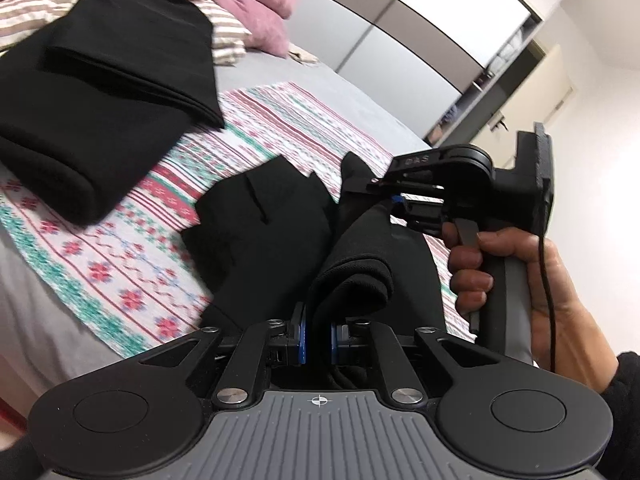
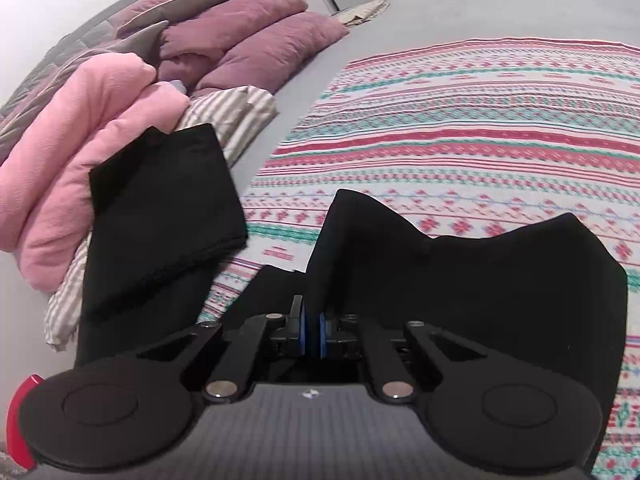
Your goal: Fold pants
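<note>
Black pants (image 1: 352, 276) hang bunched between the 2 grippers, above the near part of a patterned blanket (image 1: 120, 264). Left gripper (image 1: 318, 338) and right gripper (image 2: 311, 334) each pinch a fold. Folded black clothes (image 2: 160, 208) lie far left.

Left gripper (image 1: 318, 334) and right gripper (image 2: 311, 330) both angle downward, jaws clamped

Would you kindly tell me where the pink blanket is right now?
In the right wrist view the pink blanket lies at the far left, below the mauve pillows and beside the folded black garment.
</note>
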The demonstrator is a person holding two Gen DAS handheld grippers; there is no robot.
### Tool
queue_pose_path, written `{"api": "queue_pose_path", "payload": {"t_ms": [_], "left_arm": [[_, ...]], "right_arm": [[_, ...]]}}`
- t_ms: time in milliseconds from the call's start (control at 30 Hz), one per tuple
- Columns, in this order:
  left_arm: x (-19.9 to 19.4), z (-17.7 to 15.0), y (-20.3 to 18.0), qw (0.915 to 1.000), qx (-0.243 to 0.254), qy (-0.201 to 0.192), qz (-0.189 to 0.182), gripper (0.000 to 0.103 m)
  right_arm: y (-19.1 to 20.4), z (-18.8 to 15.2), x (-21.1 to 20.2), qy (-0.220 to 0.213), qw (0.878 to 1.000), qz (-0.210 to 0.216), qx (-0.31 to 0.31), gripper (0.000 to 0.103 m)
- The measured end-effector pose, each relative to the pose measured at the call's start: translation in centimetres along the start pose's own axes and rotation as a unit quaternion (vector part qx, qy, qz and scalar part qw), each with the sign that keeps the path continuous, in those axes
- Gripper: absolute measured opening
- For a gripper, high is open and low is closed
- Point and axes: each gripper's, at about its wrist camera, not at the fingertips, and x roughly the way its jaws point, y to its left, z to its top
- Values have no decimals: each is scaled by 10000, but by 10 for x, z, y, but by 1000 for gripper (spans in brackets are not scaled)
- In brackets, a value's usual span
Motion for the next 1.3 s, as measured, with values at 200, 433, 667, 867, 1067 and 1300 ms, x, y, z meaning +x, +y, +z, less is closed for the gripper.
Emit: {"api": "queue_pose_path", "payload": {"t_ms": [200, 433, 667, 867, 1067, 1300], "left_arm": [[2, 11, 15, 9996, -67, -75, 255, 12], [11, 24, 18, 9984, 406, 354, 177, 37], [9, 52, 15, 9943, 967, 393, -195, 51], [53, 70, 13, 9874, 1345, 822, -114, 46], [80, 77, 7, 9841, 1624, 695, 209, 36], [98, 85, 3, 9823, 1733, 552, 447, 13]], "right_arm": [[8, 3, 11, -87, 9996, 239, 80, 13], [5, 7, -7, -270, 9982, 524, 71, 51], [0, -4, -52, -220, 9984, 57, -520, 62], [-13, -31, -82, -88, 9957, -222, -891, 64], [-29, -55, -99, -26, 9953, -332, -906, 64], [-49, -72, -104, 30, 9970, -394, -666, 64]]}}
